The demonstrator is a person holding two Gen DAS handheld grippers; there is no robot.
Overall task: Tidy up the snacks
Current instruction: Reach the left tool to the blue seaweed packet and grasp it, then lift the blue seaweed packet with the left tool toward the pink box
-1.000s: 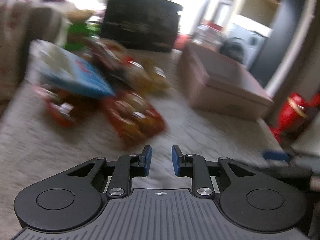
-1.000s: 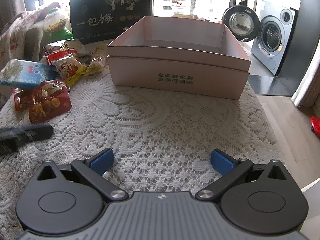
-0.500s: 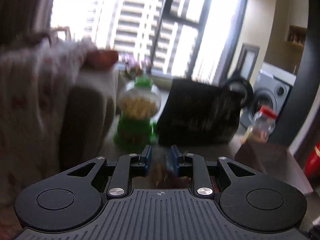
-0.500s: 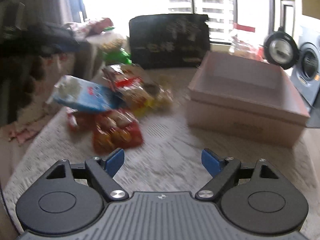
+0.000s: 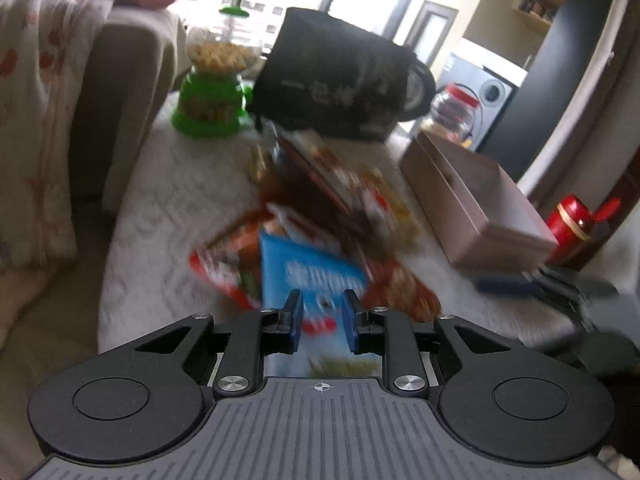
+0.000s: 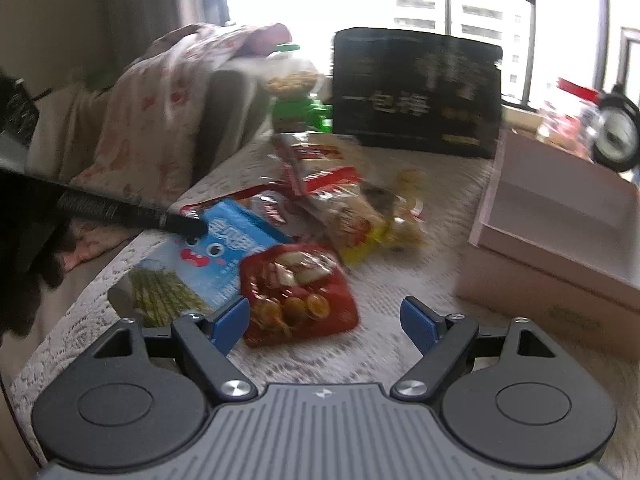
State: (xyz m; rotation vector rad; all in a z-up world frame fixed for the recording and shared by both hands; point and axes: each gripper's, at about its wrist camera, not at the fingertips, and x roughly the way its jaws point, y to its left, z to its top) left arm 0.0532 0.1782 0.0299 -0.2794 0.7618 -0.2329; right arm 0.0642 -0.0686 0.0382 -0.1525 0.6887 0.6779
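A heap of snack bags lies on the lace-covered table [image 5: 180, 200]. My left gripper [image 5: 323, 316] hovers over the blue snack bag [image 5: 312, 276], its jaws only a narrow gap apart with nothing pinched. In the right wrist view one of its fingers [image 6: 188, 227] lies over the top corner of the blue bag [image 6: 224, 252]. My right gripper [image 6: 324, 322] is wide and closing, with nothing pressed between the pads. The red cookie bag [image 6: 296, 292] lies just ahead of it. The pink open box [image 6: 560, 240] stands to the right, empty as far as I can see.
Yellow and white snack bags [image 6: 352, 208] lie behind the red one. A black printed box [image 6: 416, 92] and a green-based jar [image 5: 210, 96] stand at the table's far side. A blanket-draped sofa [image 5: 60, 80] borders the left edge; a red bottle [image 5: 572, 224] sits beyond the pink box [image 5: 480, 208].
The left view has swung down from the window and jar onto the snack heap, over the blue bag. The right gripper turned from the pink box towards the snacks and its jaws narrowed.
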